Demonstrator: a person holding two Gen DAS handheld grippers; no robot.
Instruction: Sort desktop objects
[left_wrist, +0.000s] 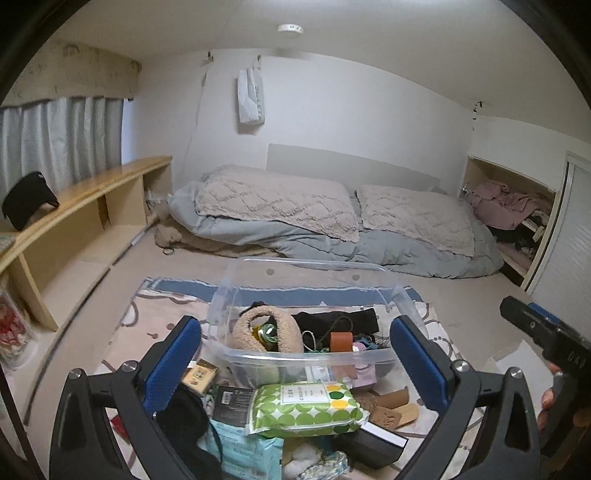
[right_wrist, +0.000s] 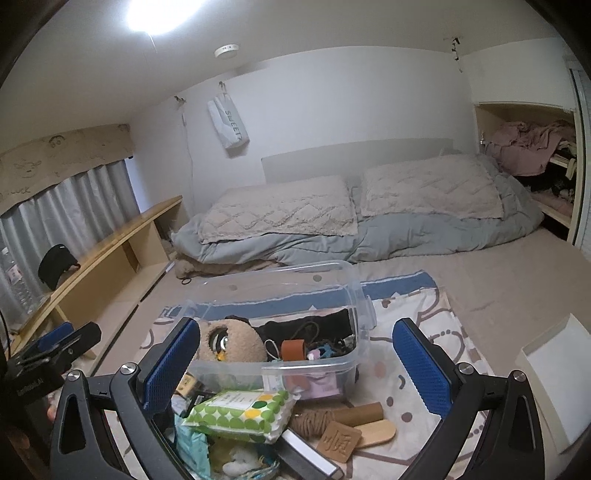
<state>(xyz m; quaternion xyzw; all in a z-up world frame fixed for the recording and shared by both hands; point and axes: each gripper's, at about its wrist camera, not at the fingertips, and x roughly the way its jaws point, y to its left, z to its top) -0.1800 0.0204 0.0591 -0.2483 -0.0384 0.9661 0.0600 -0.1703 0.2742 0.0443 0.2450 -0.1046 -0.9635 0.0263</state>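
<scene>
A clear plastic bin (left_wrist: 310, 356) (right_wrist: 314, 363) stands on a patterned cloth and holds a beige plush toy (left_wrist: 266, 334) (right_wrist: 229, 341), a brown tape roll (left_wrist: 340, 341) (right_wrist: 293, 349) and dark items. A green dotted wipes pack (left_wrist: 306, 408) (right_wrist: 240, 410) lies in front of it among loose objects. My left gripper (left_wrist: 295, 365) is open and empty above the pack. My right gripper (right_wrist: 295, 365) is open and empty above the same pile; it also shows at the right edge of the left wrist view (left_wrist: 535, 325).
Wooden pieces, a twine ball (right_wrist: 314, 424) and a carved wooden tile (right_wrist: 340, 441) lie right of the pack. A white box (right_wrist: 554, 373) sits at the right. Bedding (left_wrist: 332, 221) lies behind. A low wooden shelf (left_wrist: 74, 221) runs along the left.
</scene>
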